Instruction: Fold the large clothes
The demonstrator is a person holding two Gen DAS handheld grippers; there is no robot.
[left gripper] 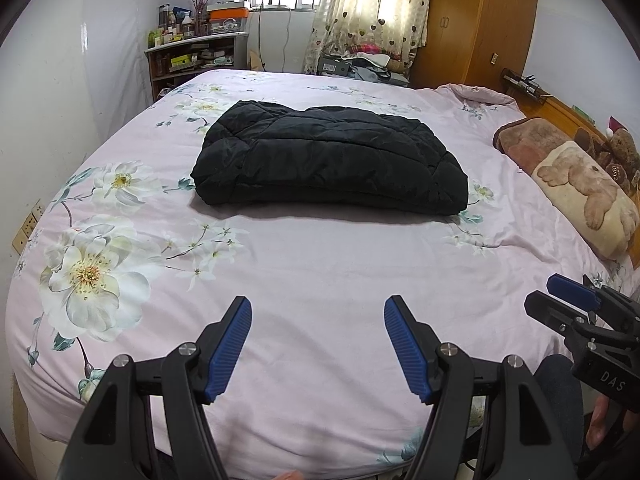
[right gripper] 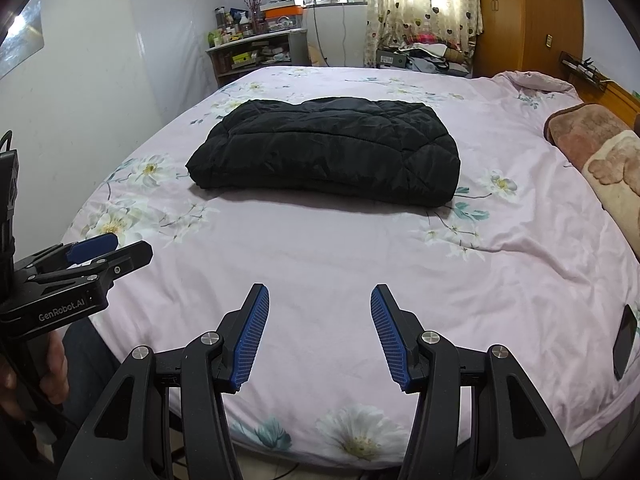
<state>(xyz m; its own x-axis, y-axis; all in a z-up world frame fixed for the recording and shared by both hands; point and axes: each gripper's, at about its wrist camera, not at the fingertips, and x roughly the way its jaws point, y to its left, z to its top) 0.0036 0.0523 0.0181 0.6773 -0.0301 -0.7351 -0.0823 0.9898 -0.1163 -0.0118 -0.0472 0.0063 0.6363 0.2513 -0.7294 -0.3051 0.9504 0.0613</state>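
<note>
A black quilted jacket lies folded into a thick rectangle in the middle of the bed. My left gripper hovers over the near part of the bed, well short of the jacket, open with nothing between its blue pads. My right gripper hangs beside it at the same distance, also open and empty. Each gripper shows at the edge of the other's view, the right gripper at the right and the left gripper at the left.
The bed has a pink floral sheet. A bear-print pillow lies along the right side by a wooden headboard. A dark phone rests near the bed's right edge. A cluttered shelf, window and wooden wardrobe stand beyond the far end.
</note>
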